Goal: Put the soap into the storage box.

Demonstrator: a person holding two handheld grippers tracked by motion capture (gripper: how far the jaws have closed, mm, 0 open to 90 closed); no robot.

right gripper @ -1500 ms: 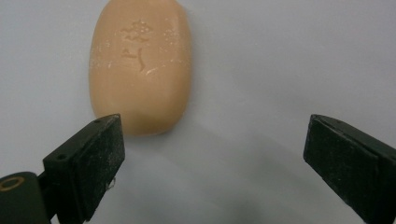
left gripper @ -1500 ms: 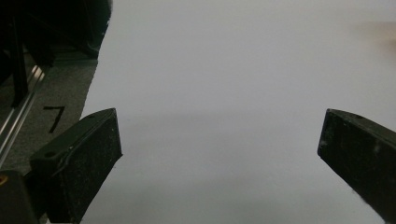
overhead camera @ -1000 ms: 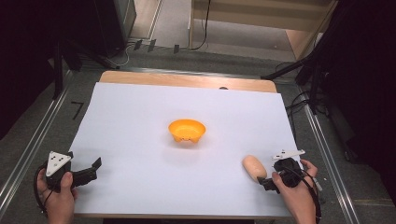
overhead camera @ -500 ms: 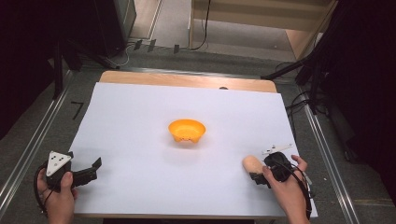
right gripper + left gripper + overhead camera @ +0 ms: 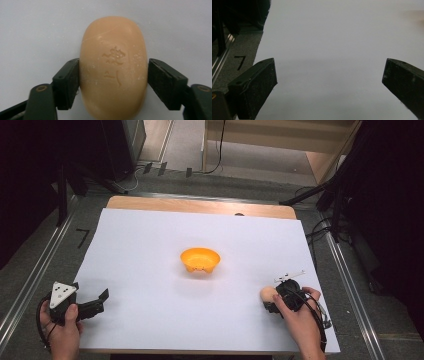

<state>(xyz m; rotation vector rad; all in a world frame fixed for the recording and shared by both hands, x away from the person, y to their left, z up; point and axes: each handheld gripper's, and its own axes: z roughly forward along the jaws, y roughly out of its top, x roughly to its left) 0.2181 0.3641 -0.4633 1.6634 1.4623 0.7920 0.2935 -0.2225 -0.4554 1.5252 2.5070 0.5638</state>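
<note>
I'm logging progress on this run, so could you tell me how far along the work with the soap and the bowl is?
Done: the right gripper has reached the soap, and its jaws, just closed, press on both sides. In hand: the soap is gripped but lies on the white sheet, not yet lifted. Left, probably: carrying it to the orange bowl, which sits mid-sheet with no soap in it. The left gripper is open over bare sheet.

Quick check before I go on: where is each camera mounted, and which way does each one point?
High view: above the person's side, looking forward and down on the white table, orange bowl, both hands with left gripper and right gripper.
Left gripper view: on the left gripper, facing bare table between open jaws.
Right gripper view: on the right gripper, jaws closed on the soap.
Shared: soap in high and right gripper views.
</note>
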